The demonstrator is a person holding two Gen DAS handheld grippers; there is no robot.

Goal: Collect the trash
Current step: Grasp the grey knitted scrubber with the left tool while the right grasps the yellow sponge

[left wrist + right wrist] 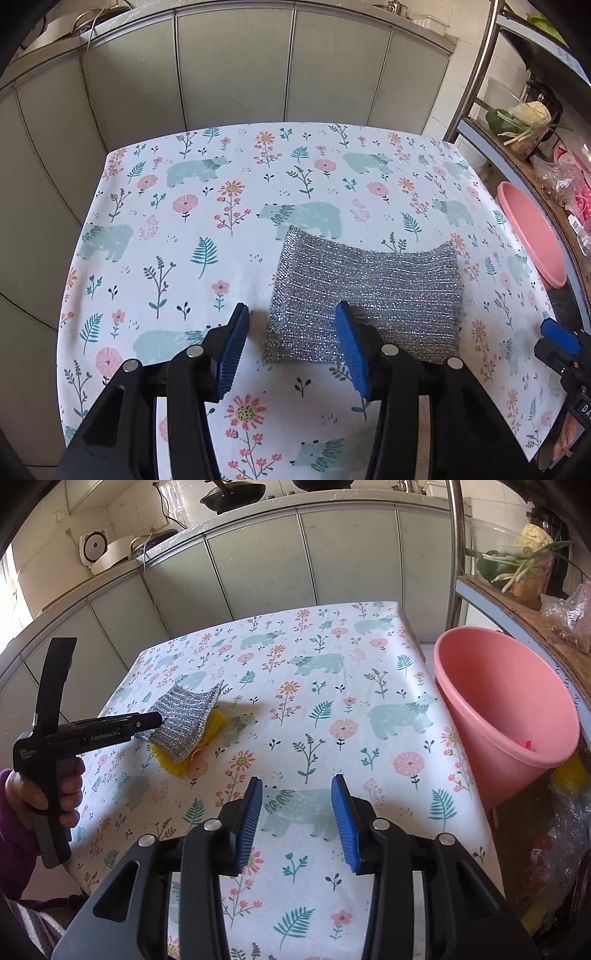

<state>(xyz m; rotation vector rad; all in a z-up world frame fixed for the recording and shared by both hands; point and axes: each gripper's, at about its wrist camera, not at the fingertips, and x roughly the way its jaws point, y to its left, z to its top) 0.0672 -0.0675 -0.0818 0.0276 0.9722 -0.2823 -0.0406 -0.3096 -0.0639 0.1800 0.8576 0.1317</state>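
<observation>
Left wrist view: the left gripper [291, 314] hovers with blue pads spread wide and empty above the near edge of a flat silver mesh scouring pad [365, 288] lying on the bear-and-flower printed tablecloth [184, 221].

Right wrist view: the right gripper [297, 788], parted and holding nothing, hangs over bare cloth; a round pink plastic basin [498, 701] stands tilted just off the table's right edge.

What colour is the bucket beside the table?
Pink. The bucket shows best in the right wrist view, standing by the table's right edge.
</observation>
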